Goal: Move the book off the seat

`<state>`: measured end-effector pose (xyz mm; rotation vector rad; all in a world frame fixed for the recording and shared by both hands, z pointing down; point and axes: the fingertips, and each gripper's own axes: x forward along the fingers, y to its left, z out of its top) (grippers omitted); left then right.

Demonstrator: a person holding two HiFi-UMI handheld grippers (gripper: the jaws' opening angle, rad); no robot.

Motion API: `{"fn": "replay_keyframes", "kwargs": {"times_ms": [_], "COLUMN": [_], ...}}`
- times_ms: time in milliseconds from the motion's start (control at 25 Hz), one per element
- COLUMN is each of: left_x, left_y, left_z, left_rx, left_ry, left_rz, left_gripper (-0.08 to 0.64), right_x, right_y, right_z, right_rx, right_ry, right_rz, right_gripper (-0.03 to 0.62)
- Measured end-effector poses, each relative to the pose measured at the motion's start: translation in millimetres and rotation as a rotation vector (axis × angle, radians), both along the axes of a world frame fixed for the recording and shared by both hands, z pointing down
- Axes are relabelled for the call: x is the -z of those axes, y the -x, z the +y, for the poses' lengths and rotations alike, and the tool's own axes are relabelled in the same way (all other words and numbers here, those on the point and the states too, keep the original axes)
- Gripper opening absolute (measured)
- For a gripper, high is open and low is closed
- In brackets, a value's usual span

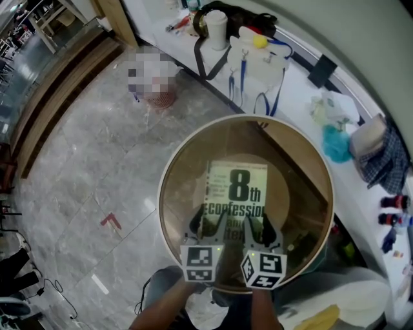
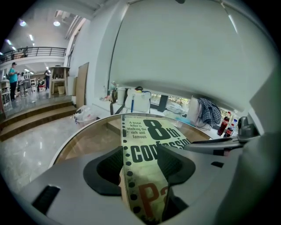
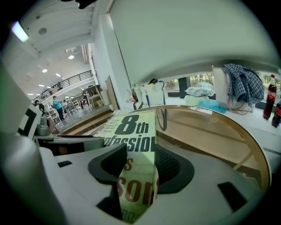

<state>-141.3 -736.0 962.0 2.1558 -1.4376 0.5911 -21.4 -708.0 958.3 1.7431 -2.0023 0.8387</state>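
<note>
A pale green paperback book (image 1: 236,192) with black "8th confession" lettering lies over the round, glass-topped wooden seat (image 1: 169,169). Both grippers hold its near edge, side by side. My left gripper (image 1: 210,236) is shut on the book's left near corner, and in the left gripper view the cover (image 2: 151,136) runs out from between the dark pads of that gripper (image 2: 140,161). My right gripper (image 1: 257,236) is shut on the right near corner; in the right gripper view the book (image 3: 131,132) stands pinched in that gripper (image 3: 138,166). The part of the book inside the jaws is hidden.
A white counter (image 1: 303,97) curves round the far and right sides, carrying a black bag (image 1: 226,13), a white cup (image 1: 217,29), a white tote (image 1: 261,58), a plaid cloth (image 1: 382,158) and bottles (image 1: 395,209). A bin bag (image 1: 158,90) stands on the marble floor (image 1: 84,167).
</note>
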Motion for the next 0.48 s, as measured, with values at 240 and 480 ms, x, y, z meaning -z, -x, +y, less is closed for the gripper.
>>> {"fn": "replay_keyframes", "kwargs": {"times_ms": [240, 480], "left_x": [-8.4, -3.8], "left_y": [-0.3, -0.2], "left_z": [-0.7, -0.1], "left_rx": [0.003, -0.019], "left_ry": [0.026, -0.006], "left_rz": [0.012, -0.051], "left_gripper": [0.249, 0.25], "right_x": [-6.0, -2.9], "right_y": [0.6, 1.3], "right_z": [-1.0, -2.1], "right_rx": [0.004, 0.049], "right_ry": [0.01, -0.007], "right_rz": [0.011, 0.075], "right_gripper": [0.199, 0.2]}}
